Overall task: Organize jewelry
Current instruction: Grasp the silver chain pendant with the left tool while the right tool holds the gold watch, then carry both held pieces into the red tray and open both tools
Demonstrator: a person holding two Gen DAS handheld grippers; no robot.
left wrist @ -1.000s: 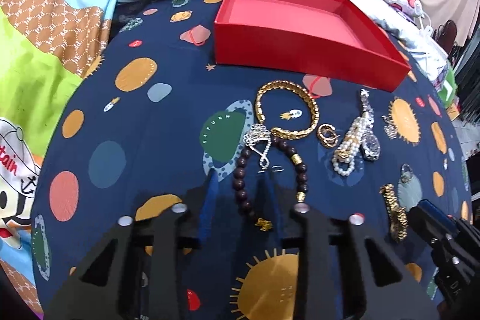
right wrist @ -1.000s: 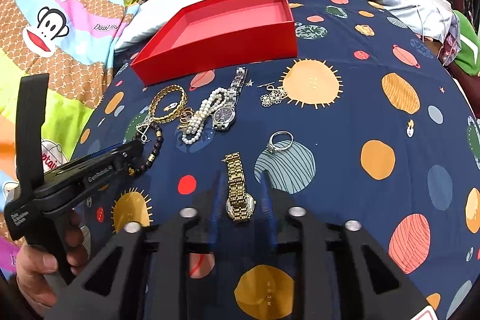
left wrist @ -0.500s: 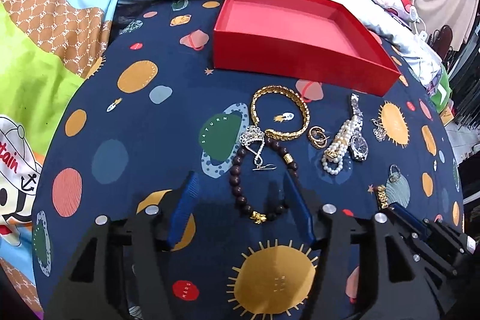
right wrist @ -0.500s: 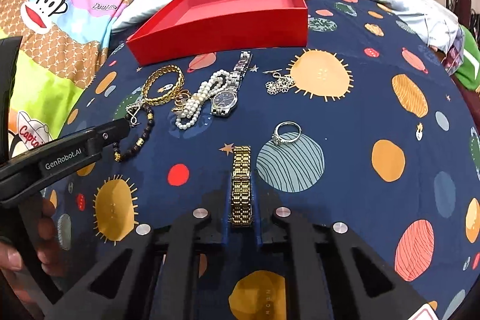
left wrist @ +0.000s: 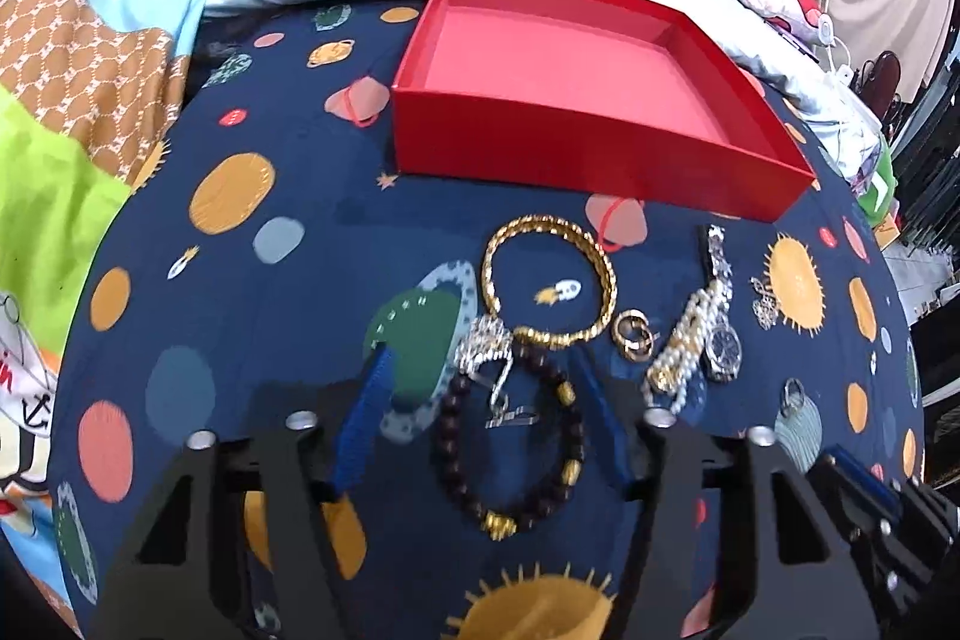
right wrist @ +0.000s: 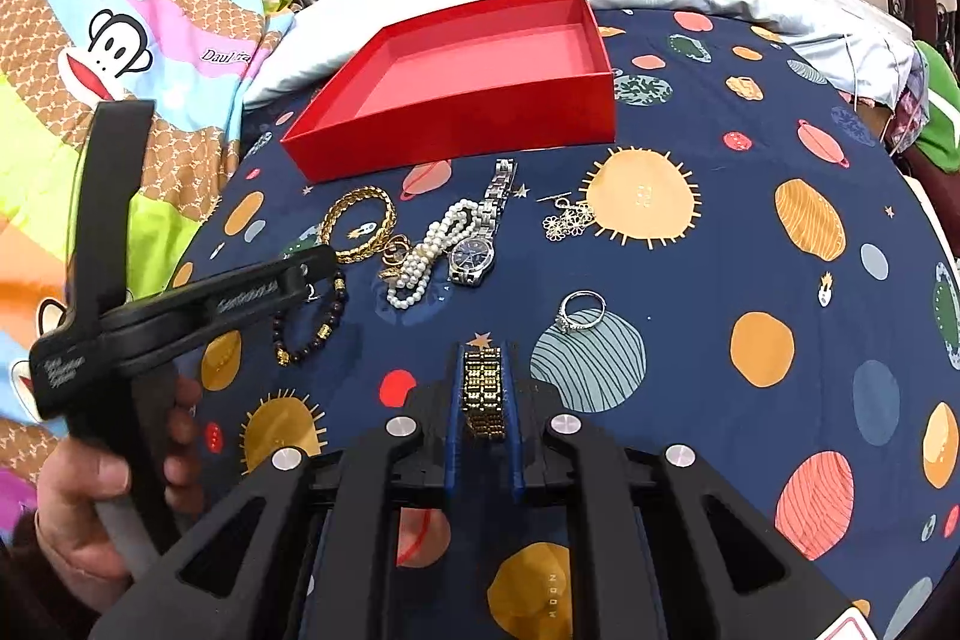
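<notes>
A dark bead bracelet point(left wrist: 447, 436) lies on the navy bedspread between the blue fingers of my left gripper point(left wrist: 489, 376). Its jaws are closing but stand apart from the beads on both sides. A silver clasp piece point(left wrist: 486, 346) rests at the bracelet's far end. My right gripper point(right wrist: 483, 352) is shut on a gold watch band point(right wrist: 483, 391). The empty red box point(left wrist: 588, 160) sits beyond the jewelry. From the right wrist view, the left gripper point(right wrist: 240, 292) reaches over the bead bracelet point(right wrist: 327, 328), held by a hand.
Between the grippers and the red box point(right wrist: 456, 130) lie a gold chain bracelet point(right wrist: 360, 192), a pearl bracelet point(right wrist: 432, 244), a silver watch point(right wrist: 474, 256), a flower charm point(right wrist: 567, 220) and a silver ring point(right wrist: 579, 313). Pillows and a colourful blanket point(right wrist: 120, 40) border the bedspread.
My right gripper closed on the gold watch band. My left gripper opened wider and moved forward, so the bead bracelet now lies between its fingers.
</notes>
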